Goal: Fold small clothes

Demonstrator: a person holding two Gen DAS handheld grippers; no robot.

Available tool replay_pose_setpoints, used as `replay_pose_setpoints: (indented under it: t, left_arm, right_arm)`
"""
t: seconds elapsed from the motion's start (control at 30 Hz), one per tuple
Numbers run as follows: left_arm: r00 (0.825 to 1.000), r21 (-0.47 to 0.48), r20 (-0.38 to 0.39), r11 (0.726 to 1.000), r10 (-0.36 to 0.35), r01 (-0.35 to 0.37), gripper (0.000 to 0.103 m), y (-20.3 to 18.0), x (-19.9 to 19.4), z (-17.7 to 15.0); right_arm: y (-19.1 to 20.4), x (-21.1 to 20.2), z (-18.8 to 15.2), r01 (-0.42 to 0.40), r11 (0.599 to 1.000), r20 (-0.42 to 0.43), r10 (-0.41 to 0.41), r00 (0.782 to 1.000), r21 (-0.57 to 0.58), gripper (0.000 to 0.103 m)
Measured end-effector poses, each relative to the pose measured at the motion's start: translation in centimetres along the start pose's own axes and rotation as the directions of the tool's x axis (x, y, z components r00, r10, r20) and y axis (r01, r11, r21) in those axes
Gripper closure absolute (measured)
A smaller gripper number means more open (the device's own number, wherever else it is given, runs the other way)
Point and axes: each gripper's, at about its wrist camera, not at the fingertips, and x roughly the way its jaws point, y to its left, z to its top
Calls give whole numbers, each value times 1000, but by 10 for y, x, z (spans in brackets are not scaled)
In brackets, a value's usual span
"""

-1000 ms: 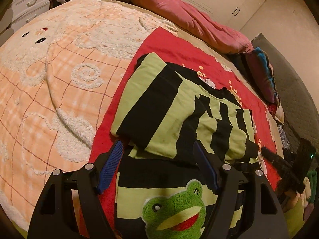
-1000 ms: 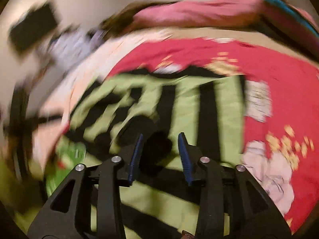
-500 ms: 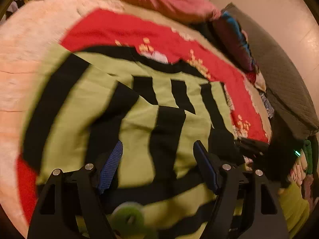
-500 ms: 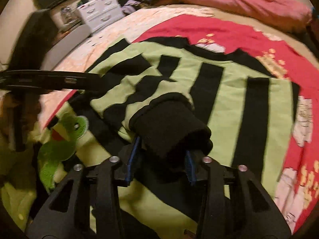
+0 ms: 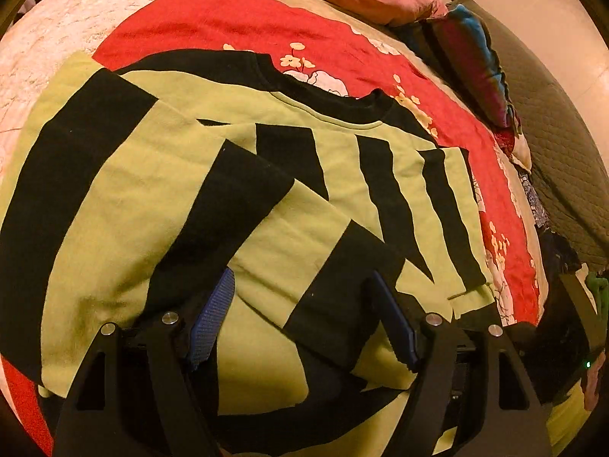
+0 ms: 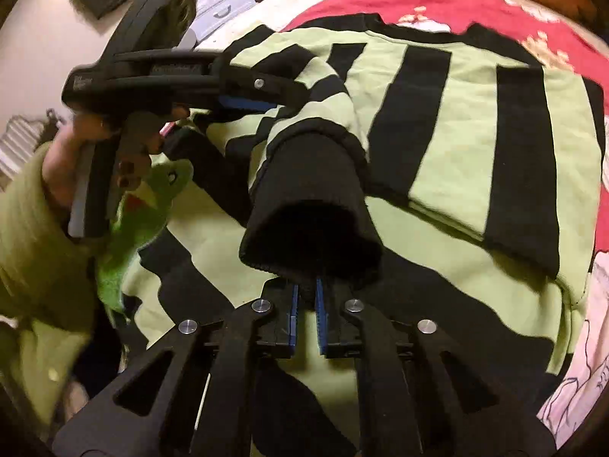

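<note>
- Left wrist view: my left gripper (image 5: 304,316) now hangs low over the striped sweater (image 5: 160,190), which lies spread on the red blanket (image 5: 236,19) on the bed; a second ago I was farther back. Its fingers stand wide, released, nothing pinched.
- Right wrist view: my right gripper (image 6: 305,306) is closing, fingers clenching on the black cuff (image 6: 308,228) of the folded-in sleeve. With the cuff caught, I judge the sleeve fold can proceed.

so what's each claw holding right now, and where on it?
Right claw: closing on the sweater's black cuff, at its rim. Left claw: open over the sweater, holding nothing.
</note>
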Motion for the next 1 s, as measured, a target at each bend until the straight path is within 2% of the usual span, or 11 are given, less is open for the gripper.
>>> replay_pose_setpoints:
  t: [0.13, 0.23, 0.3, 0.47, 0.53, 0.6, 0.63, 0.67, 0.8, 0.87, 1.0]
  left_arm:
    - [1000, 4, 14, 1000, -21, 21, 30, 0, -9, -3]
    - [998, -1, 46, 999, -44, 44, 30, 2, -24, -10]
    - [997, -11, 73, 999, -39, 40, 30, 8, -37, -19]
    - [992, -93, 126, 996, 10, 2, 30, 45, -73, -30]
    - [987, -123, 159, 992, 40, -20, 30, 61, -88, -29]
    - [976, -149, 198, 987, 85, -56, 30, 77, -107, -27]
    - [971, -157, 215, 985, 104, -71, 30, 83, -114, -26]
    - [968, -161, 222, 984, 114, -79, 30, 86, -119, -25]
    - [960, -193, 242, 977, 140, -94, 30, 102, -134, -26]
    - [959, -210, 244, 973, 143, -92, 30, 107, -136, -26]
    - [958, -216, 249, 973, 139, -85, 30, 109, -139, -25]
  right_arm:
    - [13, -13, 0, -21, 999, 27, 21, 999, 30, 50]
    - [24, -31, 3, -63, 997, 105, 58, 993, 45, 43]
    - [24, -45, 7, -78, 993, 170, 63, 983, 83, 33]
    - [8, -49, 15, -106, 955, 249, 36, 968, 277, 31]
    - [-11, -38, 17, -142, 891, 255, 30, 966, 431, 38]
    - [-27, -27, 18, -214, 816, 282, 65, 957, 537, 61]
    - [-31, -19, 21, -246, 788, 290, 90, 953, 564, 79]
    - [-28, -15, 26, -243, 795, 285, 91, 954, 557, 94]
    - [8, -19, 56, -221, 890, 267, 118, 956, 400, 101]
    - [31, -37, 72, -223, 929, 302, 131, 944, 295, 101]
    - [67, -99, 97, -213, 970, 437, 143, 888, 114, 101]
